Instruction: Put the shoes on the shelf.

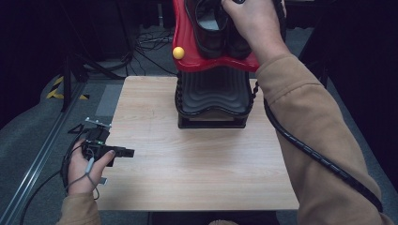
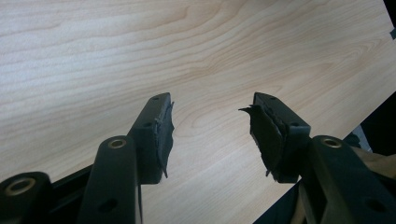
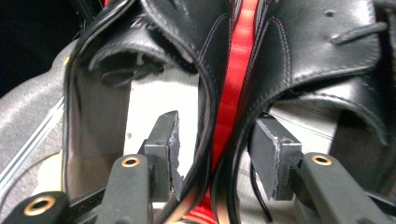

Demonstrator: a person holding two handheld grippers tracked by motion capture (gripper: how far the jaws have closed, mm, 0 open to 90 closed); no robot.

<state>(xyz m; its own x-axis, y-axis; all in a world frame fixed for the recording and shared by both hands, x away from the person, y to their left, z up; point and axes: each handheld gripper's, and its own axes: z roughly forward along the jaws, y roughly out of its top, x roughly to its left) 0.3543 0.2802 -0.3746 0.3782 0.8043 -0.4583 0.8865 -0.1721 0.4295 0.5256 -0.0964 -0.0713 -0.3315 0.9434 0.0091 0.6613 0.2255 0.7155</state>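
Right claw [image 3: 215, 154] jaws apart, straddling the inner walls of the two black shoes [image 1: 211, 26] on the red rack [image 1: 185, 44], I'd lift straight out, pads probably clear; left claw [image 2: 212, 133] gaping, empty.

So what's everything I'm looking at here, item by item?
Black leather shoes: two, side by side on the red shelf.
Shoe rack: one, black body, wavy red top shelf, at the table's far edge.
Yellow ball: one, on the red shelf's left corner.
Table: one, light wood.
Cables: several, black, on the floor behind.
Left hand-held gripper: one, black, jaws open over bare table.
Right hand-held gripper: one, black, a jaw inside each shoe, the shoes' inner walls between them, pads seemingly not pressing.
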